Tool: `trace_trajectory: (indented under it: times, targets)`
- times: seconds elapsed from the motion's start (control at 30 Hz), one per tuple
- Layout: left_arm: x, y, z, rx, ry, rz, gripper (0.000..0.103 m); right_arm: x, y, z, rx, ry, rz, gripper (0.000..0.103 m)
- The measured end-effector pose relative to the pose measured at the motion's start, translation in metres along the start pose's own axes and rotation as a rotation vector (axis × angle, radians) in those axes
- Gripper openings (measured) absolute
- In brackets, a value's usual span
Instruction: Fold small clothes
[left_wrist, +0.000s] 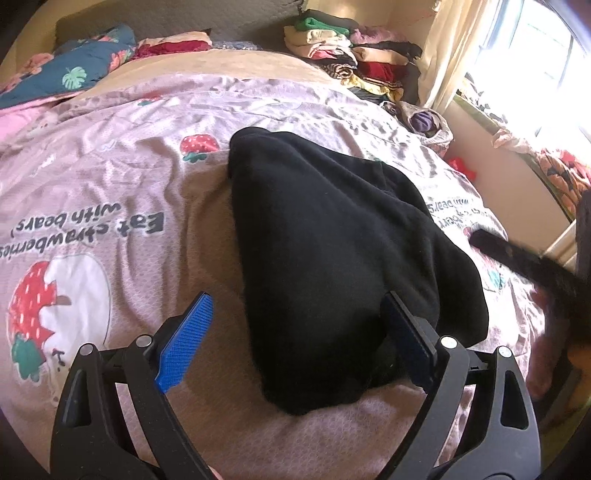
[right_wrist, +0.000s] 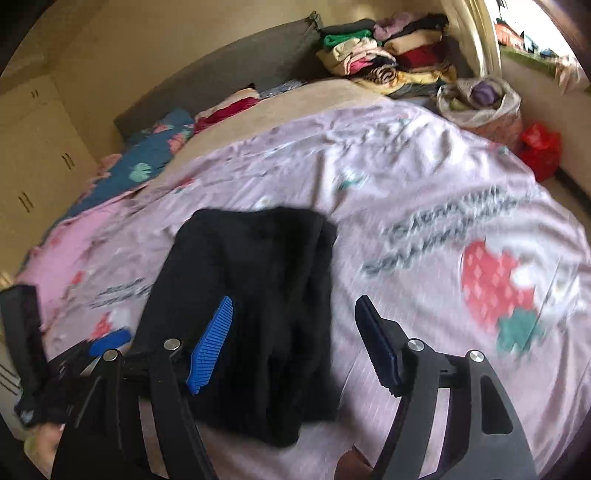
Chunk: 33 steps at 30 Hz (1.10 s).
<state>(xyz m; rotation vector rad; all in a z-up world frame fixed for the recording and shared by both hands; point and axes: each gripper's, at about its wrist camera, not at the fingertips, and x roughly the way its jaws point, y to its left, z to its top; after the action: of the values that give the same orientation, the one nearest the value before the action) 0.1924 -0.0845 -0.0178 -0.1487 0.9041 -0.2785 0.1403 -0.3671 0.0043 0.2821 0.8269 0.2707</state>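
Note:
A black garment (left_wrist: 332, 258) lies folded in a rough oblong on the pink strawberry bedspread (left_wrist: 110, 177). My left gripper (left_wrist: 295, 306) is open, its blue pads straddling the garment's near end, holding nothing. The right gripper shows blurred at the right edge of the left wrist view (left_wrist: 532, 266). In the right wrist view the same garment (right_wrist: 258, 295) lies just ahead, and my right gripper (right_wrist: 295, 314) is open and empty above its near right part. The left gripper's blue pad (right_wrist: 110, 339) shows at the lower left there.
A stack of folded clothes (left_wrist: 354, 55) sits at the bed's far right corner, also in the right wrist view (right_wrist: 388, 51). A cloth bag (right_wrist: 480, 99) and a red bag (right_wrist: 539, 147) stand by the wall. A blue floral quilt (left_wrist: 74, 66) lies far left. A bright window (left_wrist: 546, 66) is on the right.

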Motion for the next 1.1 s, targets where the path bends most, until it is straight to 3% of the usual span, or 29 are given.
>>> trace_trajectory:
  times: [0.1, 0.13, 0.17, 0.2, 0.23, 0.37, 0.43, 0.5, 0.53, 0.57, 0.6, 0.7, 0.8, 0.87, 1.1]
  targets:
    - [0.001, 0.004, -0.005, -0.022, 0.009, -0.015, 0.085, 0.002, -0.006, -0.016, 0.042, 0.041, 0.030, 0.067]
    - [0.001, 0.005, -0.006, -0.025, 0.009, -0.016, 0.085, 0.007, -0.007, -0.021, 0.054, 0.067, 0.037, 0.061]
    - [0.000, 0.005, -0.006, -0.029, 0.008, -0.018, 0.085, 0.011, -0.008, -0.025, 0.058, 0.087, 0.047, 0.037]
    - [0.001, 0.004, -0.006, -0.032, 0.006, -0.019, 0.085, 0.014, -0.008, -0.027, 0.062, 0.101, 0.070, 0.019]
    - [0.001, 0.004, -0.006, -0.032, 0.007, -0.019, 0.085, 0.014, -0.009, -0.029, 0.073, 0.097, 0.095, 0.013]
    - [-0.004, 0.001, -0.005, -0.027, 0.000, -0.028, 0.085, -0.005, -0.003, -0.028, 0.030, 0.023, 0.057, 0.012]
    - [-0.005, 0.000, -0.005, -0.024, 0.006, -0.033, 0.085, 0.001, 0.001, -0.033, -0.002, 0.049, -0.014, 0.012]
    - [-0.006, -0.001, -0.006, -0.019, 0.012, -0.038, 0.085, 0.008, 0.005, -0.038, -0.029, 0.066, -0.067, 0.016]
    - [-0.008, -0.002, -0.007, -0.015, 0.012, -0.036, 0.085, 0.007, 0.007, -0.040, -0.037, 0.068, -0.086, 0.024]
    - [-0.009, -0.002, -0.007, -0.012, 0.012, -0.036, 0.085, 0.005, 0.008, -0.041, -0.040, 0.064, -0.112, 0.043]
    - [-0.010, -0.002, -0.008, -0.011, 0.012, -0.038, 0.085, 0.001, 0.009, -0.041, -0.048, 0.045, -0.150, 0.051]
    - [-0.015, -0.003, -0.009, -0.004, 0.011, -0.041, 0.085, -0.015, 0.008, -0.048, -0.064, 0.001, -0.171, 0.058]
    - [-0.022, -0.004, -0.012, 0.000, 0.005, -0.047, 0.085, -0.034, 0.014, -0.056, -0.088, -0.050, -0.216, 0.076]
    - [-0.028, -0.005, -0.013, 0.004, -0.002, -0.041, 0.093, -0.046, 0.017, -0.060, -0.091, -0.082, -0.245, 0.091]
    - [-0.053, -0.005, -0.019, 0.016, -0.038, -0.053, 0.094, -0.088, 0.031, -0.079, -0.114, -0.194, -0.244, 0.098]
